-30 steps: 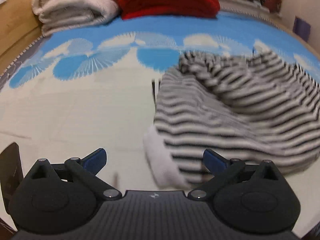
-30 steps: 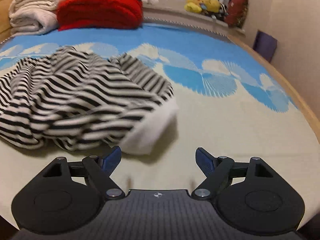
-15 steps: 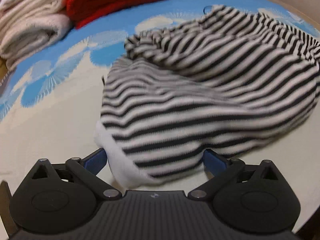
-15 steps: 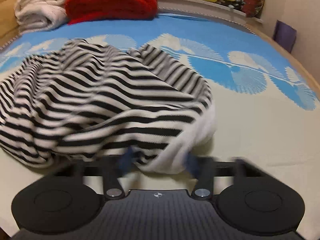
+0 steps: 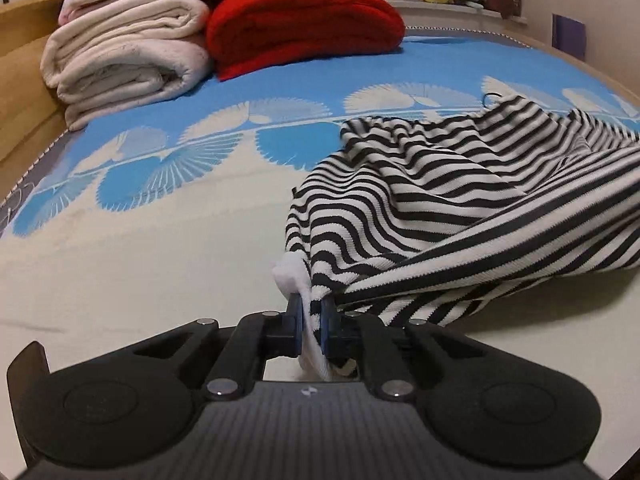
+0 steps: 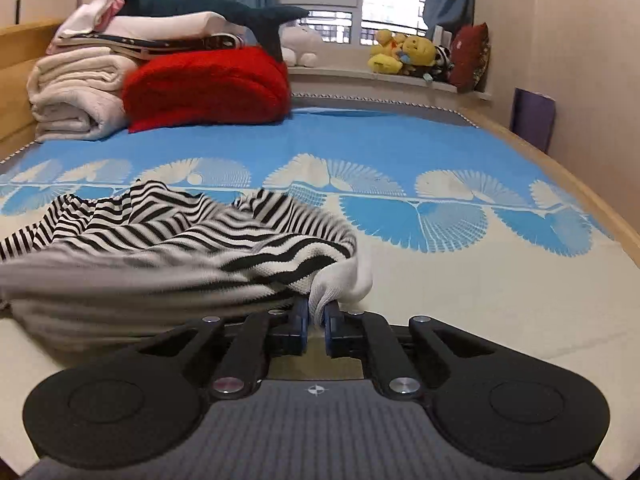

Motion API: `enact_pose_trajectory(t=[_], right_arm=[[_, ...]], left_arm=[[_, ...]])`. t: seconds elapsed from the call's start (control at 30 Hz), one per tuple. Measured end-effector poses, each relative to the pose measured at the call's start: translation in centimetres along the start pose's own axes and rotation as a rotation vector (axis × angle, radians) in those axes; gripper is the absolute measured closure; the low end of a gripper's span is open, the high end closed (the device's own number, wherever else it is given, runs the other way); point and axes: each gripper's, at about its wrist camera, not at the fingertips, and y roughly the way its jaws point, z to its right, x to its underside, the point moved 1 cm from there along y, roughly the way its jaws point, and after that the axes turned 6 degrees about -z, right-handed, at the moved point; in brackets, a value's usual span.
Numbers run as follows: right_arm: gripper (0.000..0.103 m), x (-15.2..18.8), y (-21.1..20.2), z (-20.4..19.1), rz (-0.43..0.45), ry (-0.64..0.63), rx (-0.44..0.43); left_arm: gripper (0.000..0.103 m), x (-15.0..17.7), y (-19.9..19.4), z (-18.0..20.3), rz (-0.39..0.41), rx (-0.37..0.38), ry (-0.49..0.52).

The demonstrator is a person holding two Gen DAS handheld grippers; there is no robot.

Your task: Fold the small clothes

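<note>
Black-and-white striped garment with white trim, bunched, apparently lifted off the bedspread.

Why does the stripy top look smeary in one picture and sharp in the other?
In the right wrist view, the near part of the stripy top is motion-blurred into grey, while the bed stays sharp. In the left wrist view, its stripes look crisp. Both fisheye views bend the bed's edges into curves.

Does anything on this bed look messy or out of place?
Only the striped garment: it lies bunched and rumpled on the bedspread, not flat. Both grippers pinch its white trim, the left gripper closing on one end and the right gripper on the other. The blankets behind are neatly stacked.
</note>
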Motion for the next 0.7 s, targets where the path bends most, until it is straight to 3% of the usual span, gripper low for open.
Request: enact_pose_trajectory(t=[0.07,0.17,0.23,0.3,0.37,0.47,0.5,0.53,0.6,0.67,0.7], right_arm=[[0.096,0.3,0.9,0.9,-0.063,0.011,-0.024],[0.096,1.8,3.3,1.3,-0.260,-0.047,-0.041],[0.096,2.6,4.0,1.2,-0.328,-0.103,-0.034],[0.096,2.7,4.0,1.4,-0.331,-0.105,-0.043],[0.094,2.6,4.1,2.0,-0.345,-0.094,-0.055],[0.073,3.0,3.2,2.0,-0.356,-0.057,-0.032],[0.055,3.0,2.5,2.0,-0.329,-0.037,-0.041],[0.041,2.9,1.8,1.6,-0.293,-0.013,-0.066],[0.028,2.4,0.0,1.6,-0.198,0.048,-0.180],[0.021,1.8,-0.8,1.8,-0.129,0.101,-0.248],[0.019,1.4,-0.7,1.8,-0.093,0.146,-0.234]], left_arm=[[0.093,0.2,0.3,0.6,-0.025,0.024,0.041],[0.092,0.9,0.0,1.3,-0.044,0.044,0.104],[0.084,0.8,0.3,0.3,-0.059,0.059,0.064],[0.065,0.7,0.1,-1.0,-0.056,0.078,0.009],[0.052,0.5,-1.2,-2.1,-0.007,0.100,-0.048],[0.023,0.1,-3.9,-3.4,0.134,0.141,-0.127],[0.017,0.0,-4.5,-3.8,0.173,0.160,-0.151],[0.016,-0.2,-4.8,-4.0,0.186,0.169,-0.167],[0.016,-0.8,-4.0,-4.3,0.157,0.187,-0.201],[0.016,-1.6,-2.5,-4.0,0.100,0.183,-0.218],[0.016,-1.9,-1.9,-3.7,0.076,0.171,-0.221]])
